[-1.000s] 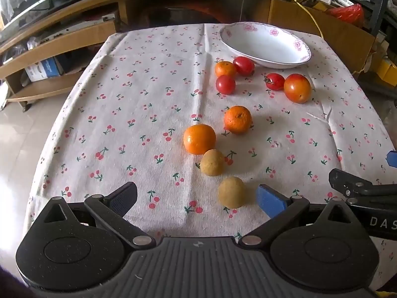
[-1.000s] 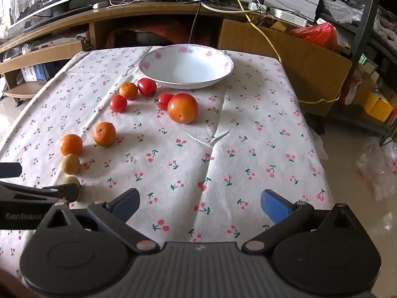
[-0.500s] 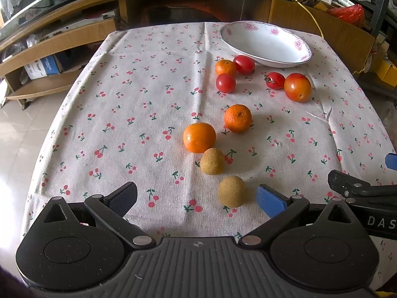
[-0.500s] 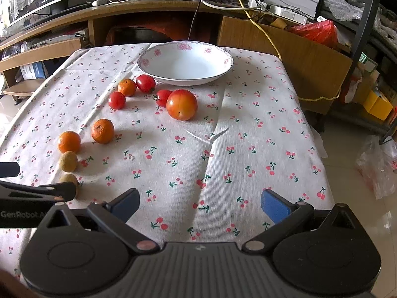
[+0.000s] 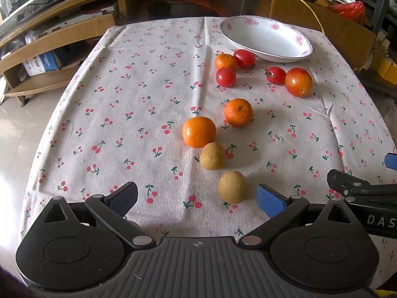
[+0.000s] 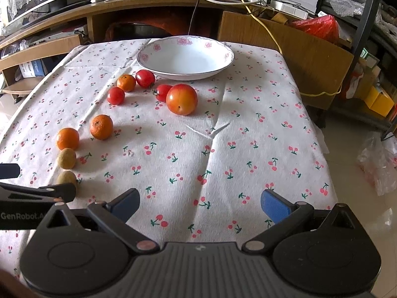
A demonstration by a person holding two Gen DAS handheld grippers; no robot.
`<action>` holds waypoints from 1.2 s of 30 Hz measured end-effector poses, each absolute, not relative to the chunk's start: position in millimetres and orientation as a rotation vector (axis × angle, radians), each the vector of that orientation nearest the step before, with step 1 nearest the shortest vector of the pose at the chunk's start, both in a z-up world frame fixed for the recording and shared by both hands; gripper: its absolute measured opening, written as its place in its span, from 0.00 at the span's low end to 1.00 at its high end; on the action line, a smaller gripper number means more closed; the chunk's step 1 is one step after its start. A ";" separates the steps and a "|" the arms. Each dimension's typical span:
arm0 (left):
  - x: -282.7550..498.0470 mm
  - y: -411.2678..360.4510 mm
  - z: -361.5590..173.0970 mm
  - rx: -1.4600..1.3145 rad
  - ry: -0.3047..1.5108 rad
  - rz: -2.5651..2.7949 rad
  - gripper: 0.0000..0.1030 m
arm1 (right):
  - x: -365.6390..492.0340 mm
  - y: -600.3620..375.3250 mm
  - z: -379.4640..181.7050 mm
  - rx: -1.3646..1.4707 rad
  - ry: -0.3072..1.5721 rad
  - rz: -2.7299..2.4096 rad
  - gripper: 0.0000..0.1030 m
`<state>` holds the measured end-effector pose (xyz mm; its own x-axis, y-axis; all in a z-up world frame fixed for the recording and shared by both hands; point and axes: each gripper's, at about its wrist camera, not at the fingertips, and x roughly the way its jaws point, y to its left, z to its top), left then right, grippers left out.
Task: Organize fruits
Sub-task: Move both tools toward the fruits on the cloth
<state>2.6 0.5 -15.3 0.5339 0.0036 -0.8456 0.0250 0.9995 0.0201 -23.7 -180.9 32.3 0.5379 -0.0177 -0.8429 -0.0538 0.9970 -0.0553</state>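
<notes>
Fruits lie loose on a cherry-print tablecloth [image 5: 124, 124]. In the left wrist view, two brown kiwis [image 5: 232, 186] [image 5: 212, 156], two oranges [image 5: 198, 132] [image 5: 238, 112], a small orange [image 5: 225, 61], three small tomatoes [image 5: 225, 77] and a large red-orange fruit [image 5: 298, 82] sit before an empty white bowl [image 5: 266, 38]. My left gripper [image 5: 196, 197] is open and empty, with the nearest kiwi just inside its right finger. My right gripper [image 6: 199, 204] is open and empty over bare cloth; the bowl [image 6: 185, 58] and the large fruit [image 6: 181, 99] lie ahead.
Wooden shelving [image 5: 49, 37] stands behind and to the left of the table. A cardboard panel [image 6: 285, 57], a yellow cable [image 6: 268, 32] and a red bag [image 6: 320, 28] are at the back right. The floor drops off beyond the right table edge [image 6: 327, 173].
Both grippers have moved slightly forward toward the fruits. Their jaws stay open and no fruit has moved.
</notes>
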 end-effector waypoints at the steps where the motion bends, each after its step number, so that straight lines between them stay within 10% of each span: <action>1: 2.7 0.5 -15.6 0.030 1.009 -0.013 0.99 | -23.8 -180.6 32.1 -0.078 1.004 0.021 0.97; 36: 5.2 -5.8 -27.1 0.066 0.994 -0.065 0.94 | -16.0 -183.2 25.2 -0.037 1.033 0.042 0.97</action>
